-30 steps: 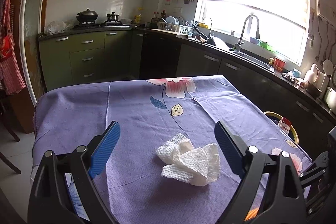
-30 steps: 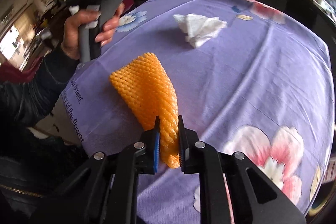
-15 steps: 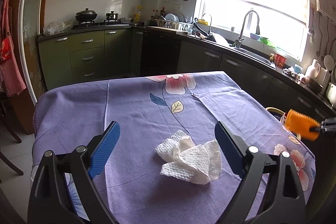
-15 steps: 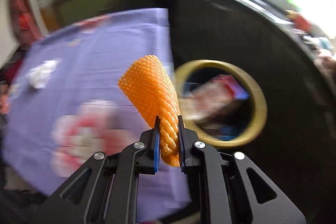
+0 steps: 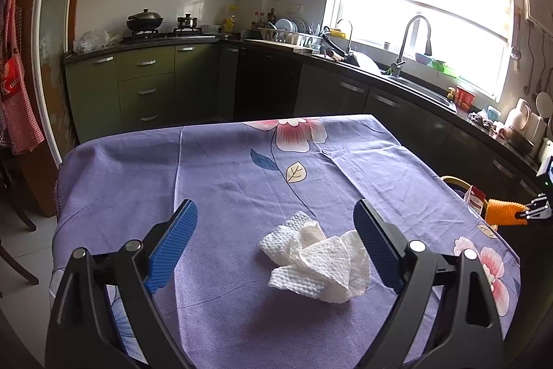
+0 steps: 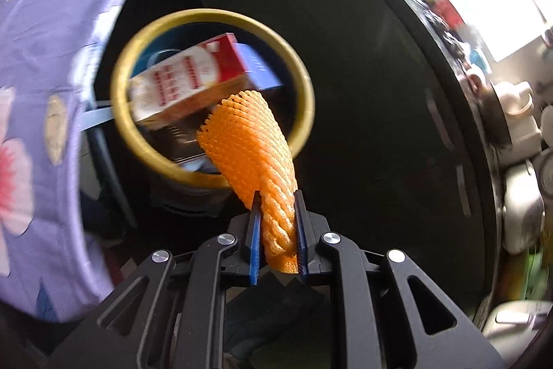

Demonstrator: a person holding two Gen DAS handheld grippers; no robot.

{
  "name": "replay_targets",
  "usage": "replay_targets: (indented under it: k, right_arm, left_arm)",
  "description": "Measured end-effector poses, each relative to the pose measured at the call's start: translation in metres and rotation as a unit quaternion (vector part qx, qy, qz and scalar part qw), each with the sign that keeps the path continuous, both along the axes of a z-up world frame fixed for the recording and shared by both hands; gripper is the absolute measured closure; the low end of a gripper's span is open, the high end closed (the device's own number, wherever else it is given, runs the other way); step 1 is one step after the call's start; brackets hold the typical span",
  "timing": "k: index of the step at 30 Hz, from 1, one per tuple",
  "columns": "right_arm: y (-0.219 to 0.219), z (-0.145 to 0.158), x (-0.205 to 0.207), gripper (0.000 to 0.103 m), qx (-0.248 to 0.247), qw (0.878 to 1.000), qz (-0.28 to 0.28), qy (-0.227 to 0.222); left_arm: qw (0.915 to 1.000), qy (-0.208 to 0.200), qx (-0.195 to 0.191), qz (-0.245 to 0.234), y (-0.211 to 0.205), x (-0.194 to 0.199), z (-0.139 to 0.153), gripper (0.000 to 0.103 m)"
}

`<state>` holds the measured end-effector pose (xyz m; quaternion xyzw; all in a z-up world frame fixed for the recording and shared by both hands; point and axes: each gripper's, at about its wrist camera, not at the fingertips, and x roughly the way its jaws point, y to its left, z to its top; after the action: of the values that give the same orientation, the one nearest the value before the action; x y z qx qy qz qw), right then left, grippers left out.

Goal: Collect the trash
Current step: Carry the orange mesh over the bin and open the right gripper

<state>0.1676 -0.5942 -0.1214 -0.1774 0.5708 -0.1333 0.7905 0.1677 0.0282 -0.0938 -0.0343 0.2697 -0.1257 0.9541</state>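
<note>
Right gripper (image 6: 276, 230) is starting to open, but its pads still touch the orange foam net (image 6: 257, 158) between them. Net hangs over the bin (image 6: 304, 82), which has a red box (image 6: 186, 82) inside. Left gripper (image 5: 274, 246) is wide open over the tissue (image 5: 318, 261) on the table (image 5: 214, 182).

Carton (image 6: 186, 82) across bin (image 6: 300, 85) mouth

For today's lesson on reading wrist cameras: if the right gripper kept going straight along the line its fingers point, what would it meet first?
Probably the yellow-rimmed bin. The right gripper, its jaws opening with the orange foam net between them, points down at the bin's mouth; inside, the red and white carton lies nearest. Depth is unclear.
</note>
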Motion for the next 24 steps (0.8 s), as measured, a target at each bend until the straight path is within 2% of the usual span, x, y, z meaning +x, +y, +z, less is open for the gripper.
replay_targets:
  k: [6, 11, 14, 16, 20, 24]
  right_arm:
    - [-0.006, -0.009, 0.028, 0.082, -0.009, 1.0, -0.025, -0.003]
    - [-0.011, -0.019, 0.048, 0.082, 0.013, 0.998, -0.06, -0.026]
    - [-0.01, -0.022, 0.05, 0.082, 0.048, 0.995, -0.077, -0.042]
    - [-0.013, -0.019, 0.051, 0.083, 0.075, 0.991, -0.09, -0.062]
    - [-0.023, -0.001, 0.049, 0.086, 0.078, 0.985, -0.11, -0.107]
    - [-0.034, 0.018, 0.04, 0.087, 0.089, 0.973, -0.137, -0.164]
  left_arm:
    - [1.0, 0.001, 0.005, -0.002, -0.003, 0.0, -0.001, 0.016]
    - [1.0, 0.002, 0.004, -0.001, -0.004, 0.0, -0.001, 0.016]
    - [1.0, 0.002, 0.006, -0.003, -0.007, 0.0, -0.002, 0.016]
    - [0.9999, 0.003, 0.009, -0.006, -0.008, 0.0, -0.002, 0.016]
    - [0.9999, 0.001, 0.016, -0.006, -0.01, -0.002, -0.003, 0.016]
    - [0.9999, 0.003, 0.014, -0.008, -0.01, -0.002, -0.004, 0.016]
